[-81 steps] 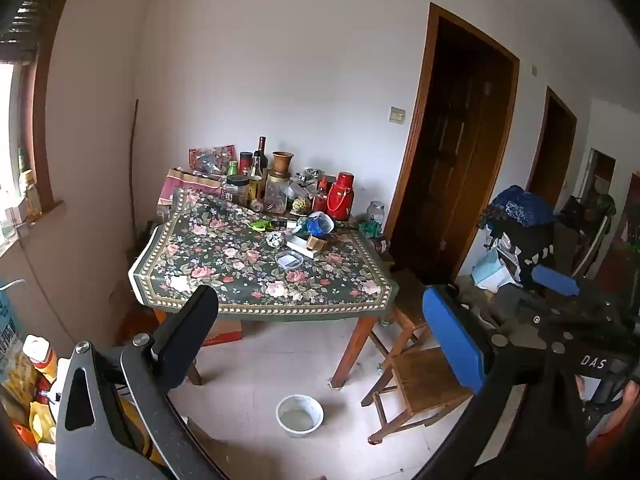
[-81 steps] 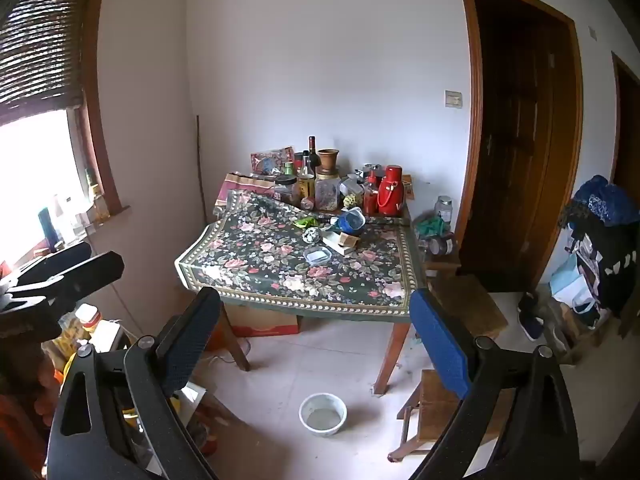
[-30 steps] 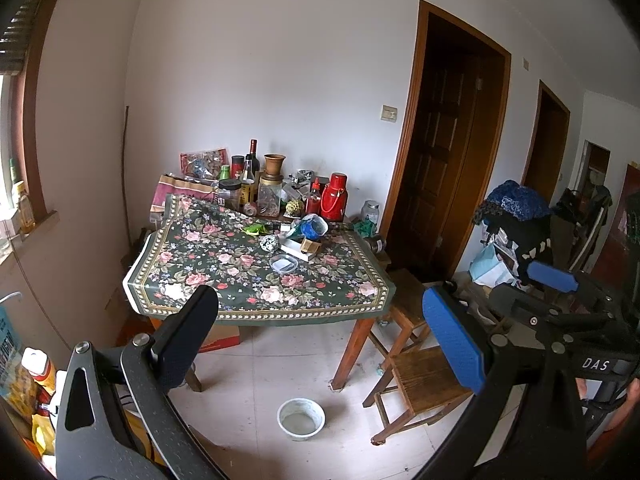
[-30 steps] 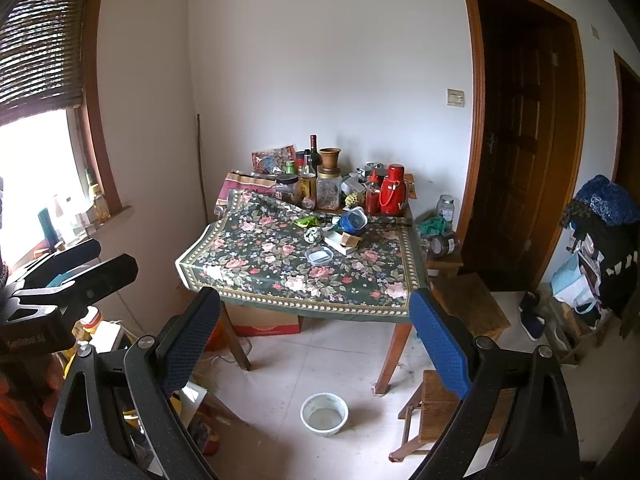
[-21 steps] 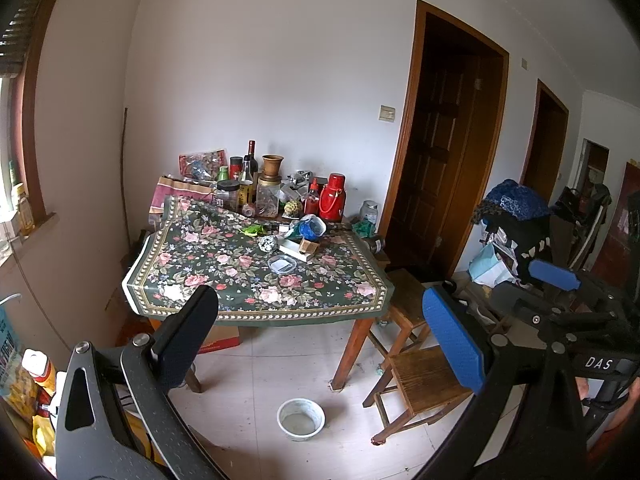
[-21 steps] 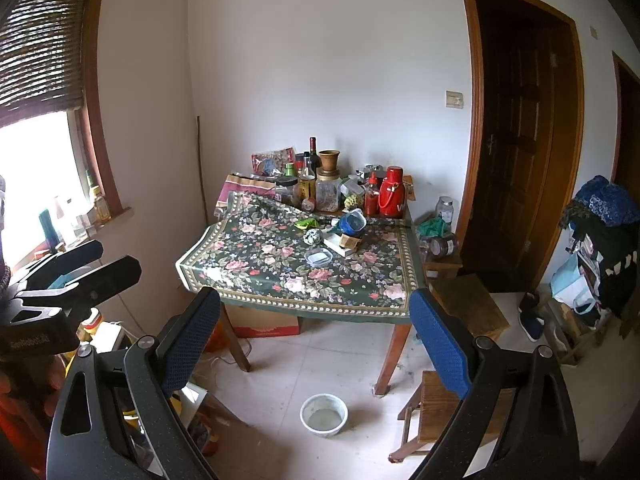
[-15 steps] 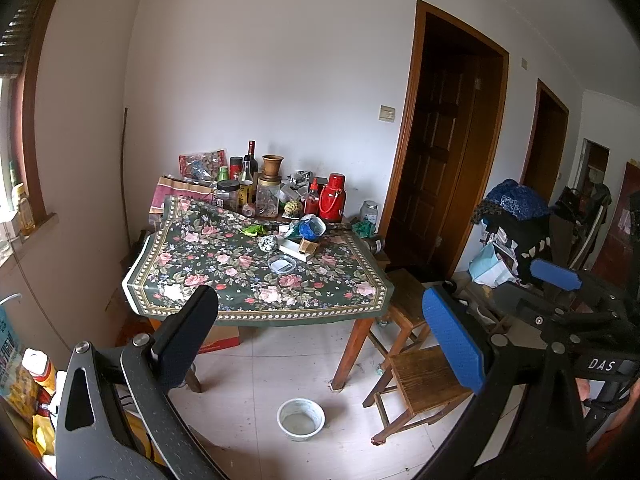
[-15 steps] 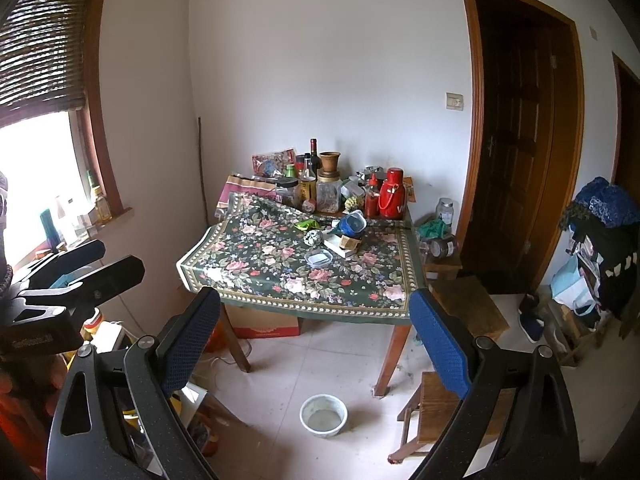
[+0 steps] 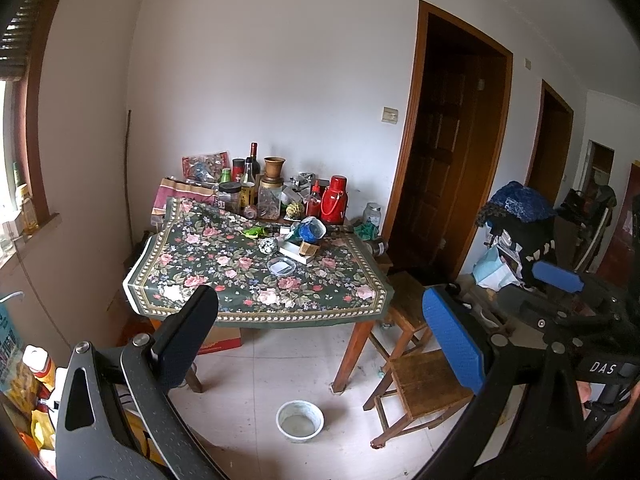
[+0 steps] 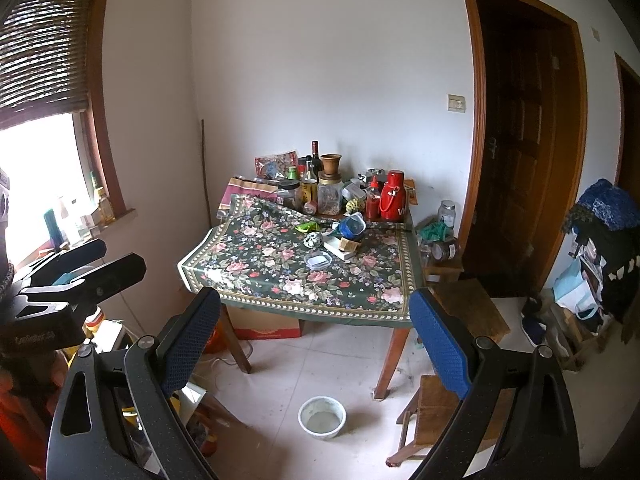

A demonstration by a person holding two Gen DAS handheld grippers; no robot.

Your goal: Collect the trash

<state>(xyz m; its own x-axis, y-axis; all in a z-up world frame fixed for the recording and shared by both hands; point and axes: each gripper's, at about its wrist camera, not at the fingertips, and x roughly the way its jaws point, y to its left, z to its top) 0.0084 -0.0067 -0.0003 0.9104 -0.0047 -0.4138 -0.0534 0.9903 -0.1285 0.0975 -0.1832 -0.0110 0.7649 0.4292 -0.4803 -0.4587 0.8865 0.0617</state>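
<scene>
The small crumpled scraps (image 9: 267,245) lying mid-way on the flower-patterned cloth-covered bench (image 10: 280,276) are too small to identify. Behind them, the crowded jars and bottles (image 10: 316,192) at the bench's back edge overlap, hiding each other's bases. Left of the bench, bright window glare (image 10: 40,176) washes out the sill items. The cardboard box (image 10: 266,326) beneath the bench is half-hidden.

Right gripper (image 10: 316,336), fingers apart, faces a cluttered table (image 10: 280,280).
</scene>
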